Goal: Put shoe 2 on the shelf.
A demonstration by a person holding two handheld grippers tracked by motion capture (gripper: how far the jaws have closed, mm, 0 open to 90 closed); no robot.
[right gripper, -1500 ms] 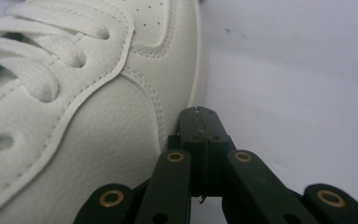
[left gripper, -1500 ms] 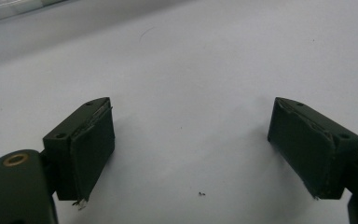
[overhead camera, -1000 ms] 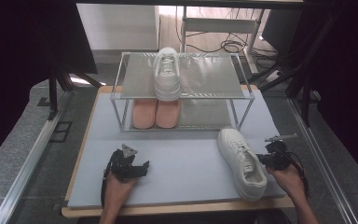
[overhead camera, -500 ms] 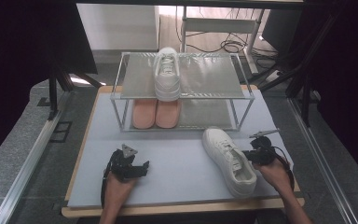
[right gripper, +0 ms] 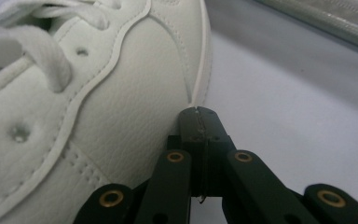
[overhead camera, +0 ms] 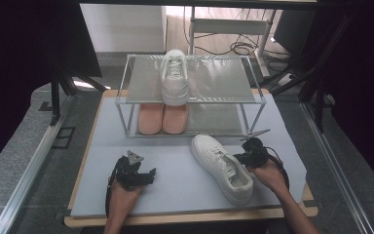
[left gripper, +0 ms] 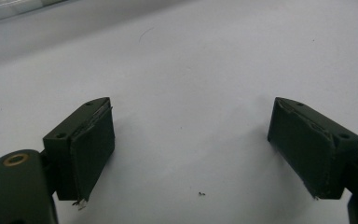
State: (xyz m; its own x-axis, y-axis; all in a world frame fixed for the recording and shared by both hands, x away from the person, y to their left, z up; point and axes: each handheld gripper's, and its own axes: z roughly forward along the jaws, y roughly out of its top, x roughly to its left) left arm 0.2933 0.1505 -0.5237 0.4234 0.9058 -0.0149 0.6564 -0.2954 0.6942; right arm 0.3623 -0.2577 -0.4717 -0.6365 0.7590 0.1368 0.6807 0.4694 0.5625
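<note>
A white lace-up sneaker (overhead camera: 221, 165) lies on the pale mat, toe toward the rack, heel toward the front edge. My right gripper (overhead camera: 242, 158) is shut with nothing between its jaws. In the right gripper view its closed tip (right gripper: 198, 114) touches the sneaker's side (right gripper: 98, 102) just above the sole. My left gripper (overhead camera: 148, 175) rests on the mat at the front left. In the left gripper view it (left gripper: 191, 149) stands open over bare mat.
A two-tier metal rack (overhead camera: 224, 80) stands at the back of the mat (overhead camera: 175, 192). A second white sneaker (overhead camera: 174, 78) sits on its top shelf, and a pink pair (overhead camera: 163, 118) on the lower one. Dark frames flank the table.
The right gripper has moved left across the mat, and the sneaker against its tip has slid left with it, toward the middle. The left gripper has stayed put.
</note>
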